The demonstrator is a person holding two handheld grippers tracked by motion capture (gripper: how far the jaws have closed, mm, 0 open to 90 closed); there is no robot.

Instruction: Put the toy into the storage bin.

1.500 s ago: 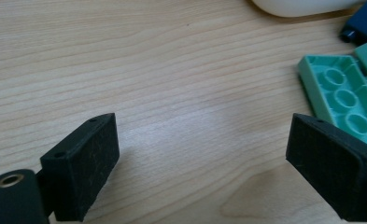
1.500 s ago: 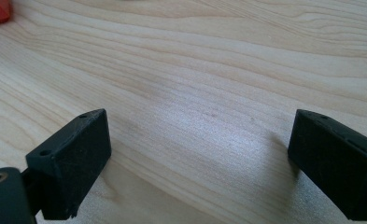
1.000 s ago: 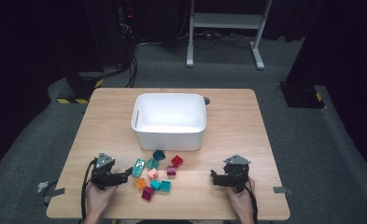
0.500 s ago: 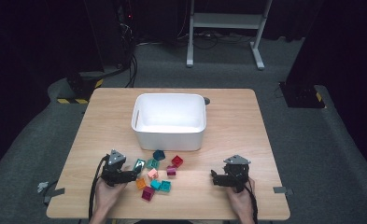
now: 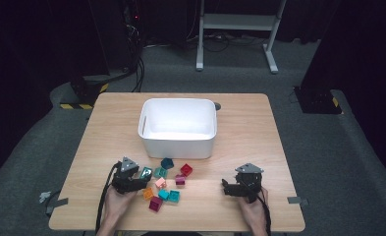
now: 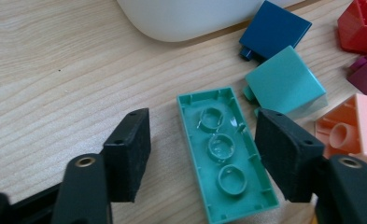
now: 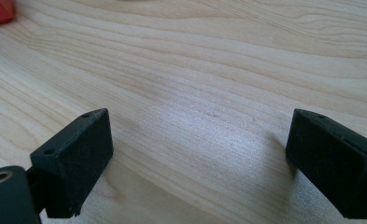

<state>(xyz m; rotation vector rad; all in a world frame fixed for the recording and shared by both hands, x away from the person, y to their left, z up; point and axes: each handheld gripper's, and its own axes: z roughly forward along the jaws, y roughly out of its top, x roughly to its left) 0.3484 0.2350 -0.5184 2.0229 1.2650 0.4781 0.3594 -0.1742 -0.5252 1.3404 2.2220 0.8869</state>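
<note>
Closing left tool (image 6: 202, 154) around green brick (image 6: 225, 156), pads not touching; right tool (image 7: 200, 163) spread wide, empty.

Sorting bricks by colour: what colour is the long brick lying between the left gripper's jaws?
Green-teal; the long brick shows best in the left gripper view, studs down.

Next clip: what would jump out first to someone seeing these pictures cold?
The white bin at the middle of the wooden table, and the bright scatter of toy bricks in front of it. The left hand-held gripper has been closing its jaws around a long green brick lying hollow side up, one pad at its edge, the other not yet touching. The right hand-held gripper waits open over bare wood.
</note>
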